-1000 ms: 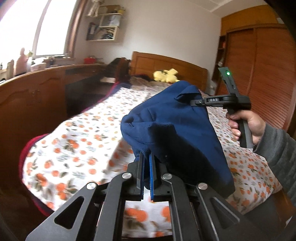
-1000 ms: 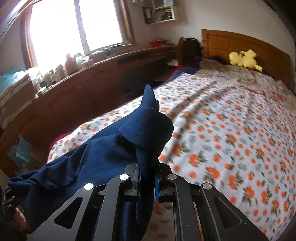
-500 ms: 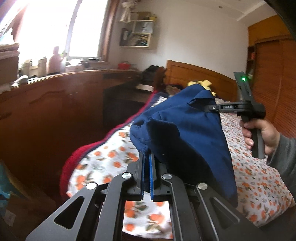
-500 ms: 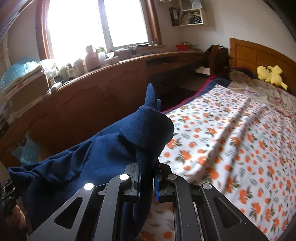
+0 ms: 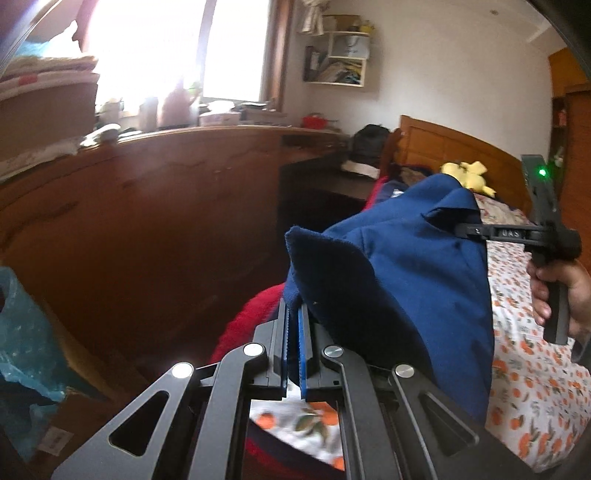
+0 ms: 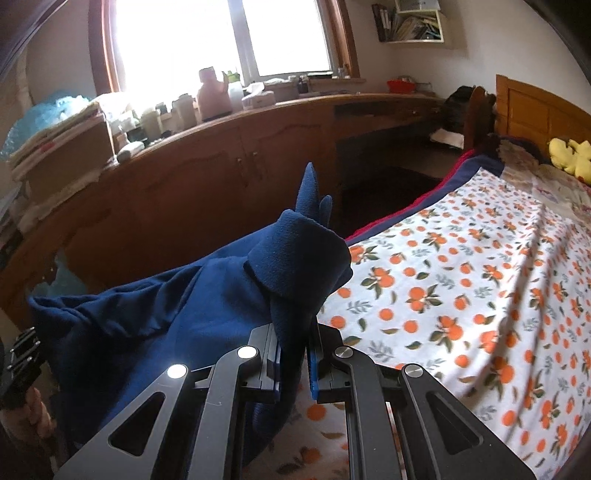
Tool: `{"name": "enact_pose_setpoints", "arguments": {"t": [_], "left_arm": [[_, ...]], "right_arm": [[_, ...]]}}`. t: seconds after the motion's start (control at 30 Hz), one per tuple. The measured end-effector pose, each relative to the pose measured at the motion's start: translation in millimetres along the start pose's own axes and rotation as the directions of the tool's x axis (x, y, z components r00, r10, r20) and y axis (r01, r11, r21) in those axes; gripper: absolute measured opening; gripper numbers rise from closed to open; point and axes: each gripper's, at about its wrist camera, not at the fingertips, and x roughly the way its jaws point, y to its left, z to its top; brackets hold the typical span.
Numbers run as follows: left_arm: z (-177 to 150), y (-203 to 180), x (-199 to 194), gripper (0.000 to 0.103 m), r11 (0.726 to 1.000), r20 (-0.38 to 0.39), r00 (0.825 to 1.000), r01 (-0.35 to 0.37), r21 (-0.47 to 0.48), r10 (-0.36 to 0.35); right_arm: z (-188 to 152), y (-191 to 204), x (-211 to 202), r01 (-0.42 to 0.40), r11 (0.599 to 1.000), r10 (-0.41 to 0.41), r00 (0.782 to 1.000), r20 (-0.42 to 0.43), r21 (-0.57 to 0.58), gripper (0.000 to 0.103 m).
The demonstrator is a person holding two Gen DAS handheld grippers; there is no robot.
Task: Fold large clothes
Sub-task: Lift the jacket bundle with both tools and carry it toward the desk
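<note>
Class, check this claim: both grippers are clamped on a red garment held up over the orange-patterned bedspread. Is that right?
Not quite. The garment is navy blue, not red, as both wrist views show. The rest holds: left gripper and right gripper both clamp it above the orange-patterned bedspread.

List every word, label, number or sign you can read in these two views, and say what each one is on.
"UAS", or similar, the first letter unclear: embossed on the side bar of the right gripper, which is shut on the blue garment.
Label on the cardboard box at lower left: too blurred to read.
Spines on the wall shelf: too small to read.
Left gripper: no text shows.
</note>
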Motion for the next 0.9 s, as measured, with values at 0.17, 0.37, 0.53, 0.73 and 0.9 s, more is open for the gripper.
{"name": "enact_pose_setpoints", "arguments": {"t": [0.17, 0.37, 0.53, 0.73, 0.9], "left_arm": [[-12.4, 15.1, 25.0, 0.004, 0.998, -0.066, 0.996, -0.058, 0.017, 0.059], [-26.9, 20.8, 34.3, 0.007, 0.995, -0.086, 0.992, -0.094, 0.027, 0.096], [-43.9, 36.3, 30.8, 0.019, 0.989, -0.112, 0.982, -0.15, 0.008, 0.15], [-46.3, 45.6, 13.6, 0.019, 0.985, -0.092, 0.981, -0.172, -0.014, 0.17], [-27.8, 33.2, -15.5, 0.019, 0.99, -0.022, 0.99, -0.139, -0.034, 0.139]], "right_arm": [[-6.6, 11.8, 24.6, 0.018, 1.0, -0.018, 1.0, -0.026, -0.023, 0.01], [-29.3, -3.5, 38.2, 0.075, 0.996, -0.079, 0.994, -0.081, -0.047, 0.015], [-41.7, -19.8, 39.7, 0.113, 0.994, -0.114, 0.987, -0.117, -0.007, 0.036], [-47.0, -11.4, 20.9, 0.101, 0.993, -0.106, 0.991, -0.076, -0.063, 0.039], [-56.4, 21.3, 13.2, 0.025, 0.989, -0.034, 0.998, -0.061, -0.145, 0.039]]}}
